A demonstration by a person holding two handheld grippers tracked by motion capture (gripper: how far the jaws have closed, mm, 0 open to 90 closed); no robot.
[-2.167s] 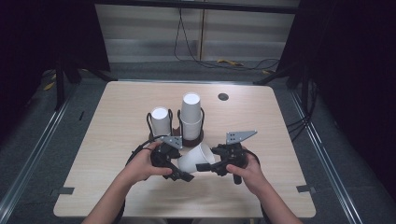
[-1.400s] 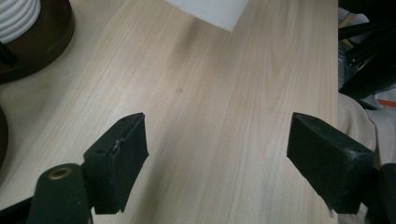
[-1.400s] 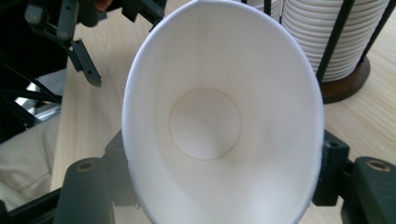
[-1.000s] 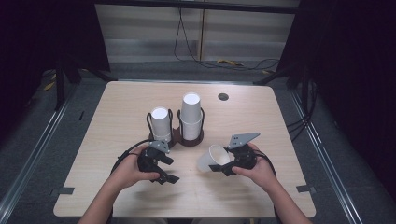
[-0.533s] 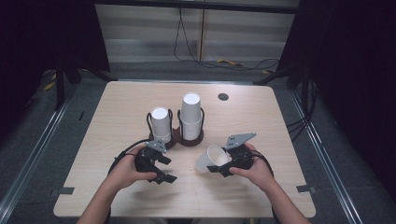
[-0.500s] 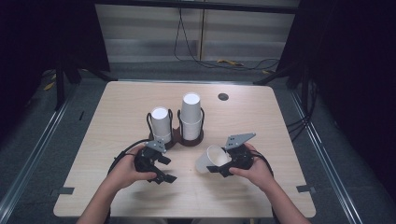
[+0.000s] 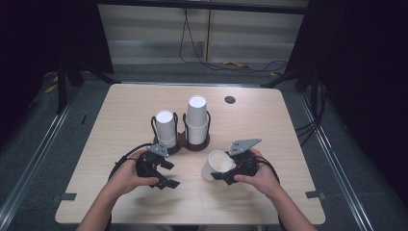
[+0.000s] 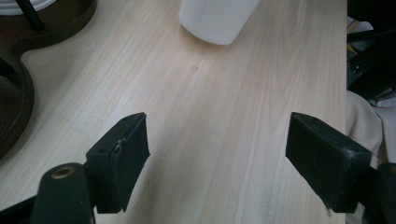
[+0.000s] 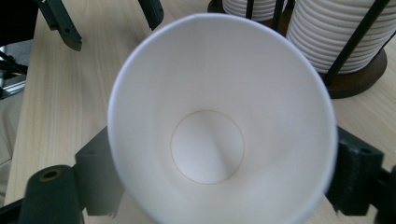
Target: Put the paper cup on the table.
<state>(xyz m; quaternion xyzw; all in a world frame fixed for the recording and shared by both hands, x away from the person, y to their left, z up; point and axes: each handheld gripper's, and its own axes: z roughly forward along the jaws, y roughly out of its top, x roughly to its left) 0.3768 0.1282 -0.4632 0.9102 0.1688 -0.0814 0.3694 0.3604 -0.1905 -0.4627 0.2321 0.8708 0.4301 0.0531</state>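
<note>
A white paper cup (image 7: pixel 216 164) is held tilted just above the table, my right gripper (image 7: pixel 230 172) shut on its wall. In the right gripper view the cup's open mouth (image 9: pixel 219 126) faces the camera between the black jaws. My left gripper (image 7: pixel 166 175) stands open over bare wood at the front left, nothing between its fingers (image 8: pixel 119 161). The held cup's base (image 8: pixel 217 18) shows at the top of the left gripper view. Two stacks of white cups stand upside down in a dark wire holder, a shorter stack (image 7: pixel 166 128) on the left and a taller stack (image 7: pixel 197 119) on the right.
The holder's brown base (image 7: pixel 192 143) sits mid-table, just behind both grippers. A small dark round disc (image 7: pixel 230 99) lies near the back edge. The light wooden table (image 7: pixel 269 130) has dark floor on all sides.
Both grippers met at the cup 2.2 s ago. Since then the left gripper let go and drew back left, and the right gripper carried the cup slightly right. Little motion in the last half second.
</note>
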